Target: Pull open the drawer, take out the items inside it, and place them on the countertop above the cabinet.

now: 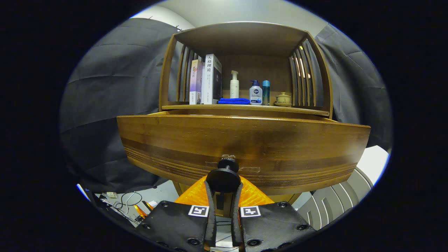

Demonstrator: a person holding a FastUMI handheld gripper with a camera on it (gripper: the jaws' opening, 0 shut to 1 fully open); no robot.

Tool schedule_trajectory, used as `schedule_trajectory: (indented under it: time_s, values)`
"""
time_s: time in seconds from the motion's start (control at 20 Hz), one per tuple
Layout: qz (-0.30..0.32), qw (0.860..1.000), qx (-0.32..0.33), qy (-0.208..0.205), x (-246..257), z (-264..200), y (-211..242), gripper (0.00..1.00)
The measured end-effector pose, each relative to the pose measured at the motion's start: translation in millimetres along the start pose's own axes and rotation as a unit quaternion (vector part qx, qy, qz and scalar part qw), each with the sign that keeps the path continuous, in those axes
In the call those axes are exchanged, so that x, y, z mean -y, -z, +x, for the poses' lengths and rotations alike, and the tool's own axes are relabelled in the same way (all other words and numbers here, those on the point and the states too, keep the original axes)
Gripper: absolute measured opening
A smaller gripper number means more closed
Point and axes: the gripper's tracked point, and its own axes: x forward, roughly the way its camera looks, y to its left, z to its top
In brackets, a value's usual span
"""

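- The gripper is seen with its two fingers drawn in close on either side of the knob; they appear to be pressed on the knob's stem just behind its round disc.
- The knob is set in the middle of the drawer front, low on the panel, directly ahead of the fingers and in line with them.
- The drawer is judged to be partly pulled out: its front stands forward of the cabinet, and a thin strip of its inner rim is seen just under the countertop.
- The drawer's long axis runs crosswise to the fingers; its travel lies straight back along them, so any further pull would be made toward the holder, with no sideways drift.
- The inside of the drawer is hidden by the front panel, so what lies in it cannot be told.
- The countertop lies above and beyond the drawer front. It is already occupied by books, a blue cloth, three bottles and a small lidded cup.
- Bare wood is seen along the countertop's near edge, where the items could probably be set.
- The items would have to be reached from above, over the panel's top edge.
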Motion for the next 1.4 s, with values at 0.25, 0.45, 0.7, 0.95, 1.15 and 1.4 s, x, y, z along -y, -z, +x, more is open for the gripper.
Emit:
schedule_trajectory:
  time_s: [0.25, 0.45, 0.7, 0.95, 1.15, 1.4]
  values:
    - [-0.015, 1.000, -0.005, -0.019, -5, -25, 10, 0.19]
    - [-0.027, 0.999, -0.013, -0.035, -11, -43, 18, 0.19]
    - [-0.027, 0.998, -0.027, -0.048, -19, -62, 27, 0.19]
    - [-0.039, 0.997, 0.030, -0.059, -25, -104, 2, 0.17]
    - [-0.051, 0.995, 0.040, -0.079, -37, -123, 1, 0.17]
    - [-0.025, 0.993, 0.060, -0.097, -40, -125, -39, 0.31]
